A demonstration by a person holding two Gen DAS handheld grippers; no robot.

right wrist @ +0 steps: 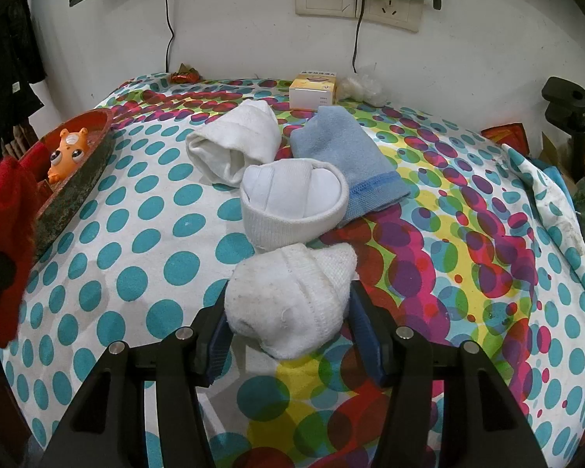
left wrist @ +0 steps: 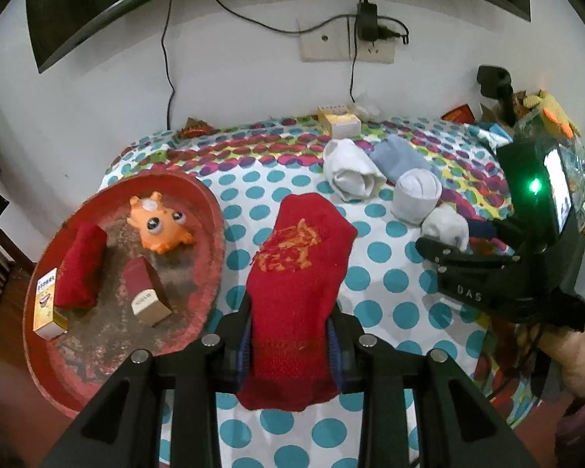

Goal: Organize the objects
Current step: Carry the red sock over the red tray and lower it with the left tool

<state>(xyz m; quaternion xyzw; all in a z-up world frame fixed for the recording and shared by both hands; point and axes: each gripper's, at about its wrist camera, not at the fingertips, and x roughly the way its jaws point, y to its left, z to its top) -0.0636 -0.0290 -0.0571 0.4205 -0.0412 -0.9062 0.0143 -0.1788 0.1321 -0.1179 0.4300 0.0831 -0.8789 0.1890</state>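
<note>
The left hand-held gripper (left wrist: 290, 345) is clamped on a red sock (left wrist: 296, 273) bearing an orange woven motif, held above the polka-dot desk (left wrist: 390, 280), right of the red tray (left wrist: 210, 273). The right hand-held gripper (right wrist: 288, 329) grips a rolled white sock (right wrist: 288, 296), near the other rolled socks.

Black left tool (left wrist: 291, 345) with blue ribbed pads, silver round screws, right tool (right wrist: 288, 329) alike
</note>
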